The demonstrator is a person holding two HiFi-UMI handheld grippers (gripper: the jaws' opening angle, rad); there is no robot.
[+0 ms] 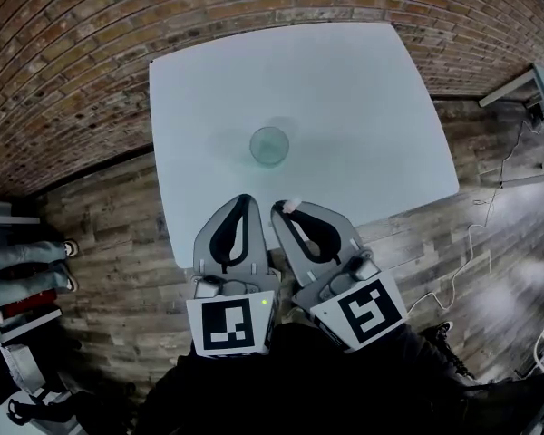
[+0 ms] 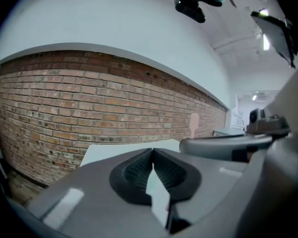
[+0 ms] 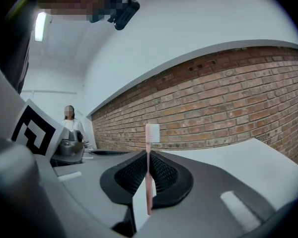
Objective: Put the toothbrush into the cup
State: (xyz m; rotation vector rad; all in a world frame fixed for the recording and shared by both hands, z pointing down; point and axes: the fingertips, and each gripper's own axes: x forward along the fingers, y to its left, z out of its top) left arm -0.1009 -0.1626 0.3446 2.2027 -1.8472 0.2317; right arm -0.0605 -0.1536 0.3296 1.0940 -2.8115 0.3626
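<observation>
A clear glass cup stands upright near the middle of the white table. My right gripper is at the table's near edge, shut on a pink toothbrush. The brush stands upright between the pads, its white bristle head above the jaws. That head also shows in the head view as a small pale tip, short of the cup. My left gripper sits just beside the right one, shut with nothing in it. The toothbrush head is also visible from the left gripper view. Neither gripper view shows the cup.
A brick wall runs behind and left of the table. Wood-plank floor surrounds it. Shelving and a person's shoes sit at the left, loose cables and another table's corner at the right. A person stands far off.
</observation>
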